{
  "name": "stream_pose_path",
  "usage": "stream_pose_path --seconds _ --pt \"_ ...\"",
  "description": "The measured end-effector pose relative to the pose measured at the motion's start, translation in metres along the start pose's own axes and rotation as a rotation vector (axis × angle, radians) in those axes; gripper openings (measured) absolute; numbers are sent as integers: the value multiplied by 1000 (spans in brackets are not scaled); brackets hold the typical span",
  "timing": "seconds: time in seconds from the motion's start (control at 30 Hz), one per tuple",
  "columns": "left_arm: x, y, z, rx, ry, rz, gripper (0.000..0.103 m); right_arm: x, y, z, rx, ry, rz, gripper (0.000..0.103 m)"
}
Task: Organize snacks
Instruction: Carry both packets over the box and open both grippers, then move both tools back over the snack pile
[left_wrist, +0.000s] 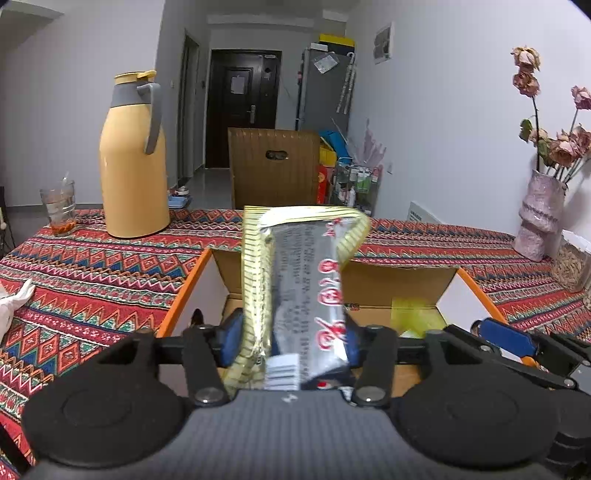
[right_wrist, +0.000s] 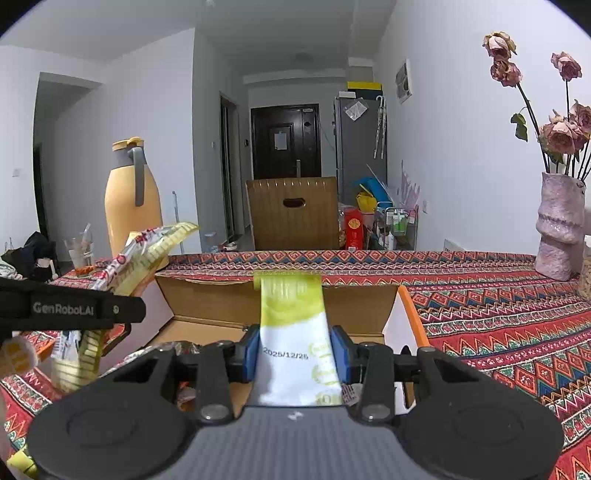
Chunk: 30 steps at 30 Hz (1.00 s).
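The right claw (right_wrist: 299, 356) squeezes a green and white snack packet (right_wrist: 295, 332) between its blue pads (right_wrist: 250, 354). The packet hangs over an open cardboard box (right_wrist: 207, 306) on the bright patterned surface (right_wrist: 498, 302). On the left, the left claw (right_wrist: 74, 310) holds a silver and yellow packet (right_wrist: 147, 251). A yellow jug (right_wrist: 131, 206) stands behind
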<state>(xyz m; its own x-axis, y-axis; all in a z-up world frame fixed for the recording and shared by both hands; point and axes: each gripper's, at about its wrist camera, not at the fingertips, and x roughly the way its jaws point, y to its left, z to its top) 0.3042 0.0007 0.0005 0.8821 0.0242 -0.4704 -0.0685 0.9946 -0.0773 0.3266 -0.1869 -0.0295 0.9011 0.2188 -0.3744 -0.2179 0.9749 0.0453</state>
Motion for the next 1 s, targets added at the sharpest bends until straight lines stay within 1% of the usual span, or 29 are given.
stream_pose_path --seconds 0.07,0.1,0.13,0.17,0.2,0.23,0.3,0.63,1.0 --pt "-2 3 1 -19 -8 7 81 1 -1 0 5 4 -10 40" --pt "-3 4 1 -26 -16 17 86 2 -2 0 10 10 -15 46" --pt "-5 5 2 -34 -27 29 97 3 -3 -1 13 13 -21 61" --pt "-7 6 2 -43 -39 37 103 3 -3 -1 16 15 -27 71" --pt "-9 8 3 -52 -50 44 103 4 -4 -1 19 16 -32 90" --pt "-9 8 3 -57 -53 44 103 3 -5 -1 23 14 -36 100" --pt "-10 8 4 -60 -51 48 103 4 -6 -1 30 15 -39 103" --pt "-10 6 5 -58 -50 51 103 3 -10 -1 46 19 -41 103" --pt "-25 -2 9 -38 -85 46 103 -10 -9 8 48 -9 -29 103"
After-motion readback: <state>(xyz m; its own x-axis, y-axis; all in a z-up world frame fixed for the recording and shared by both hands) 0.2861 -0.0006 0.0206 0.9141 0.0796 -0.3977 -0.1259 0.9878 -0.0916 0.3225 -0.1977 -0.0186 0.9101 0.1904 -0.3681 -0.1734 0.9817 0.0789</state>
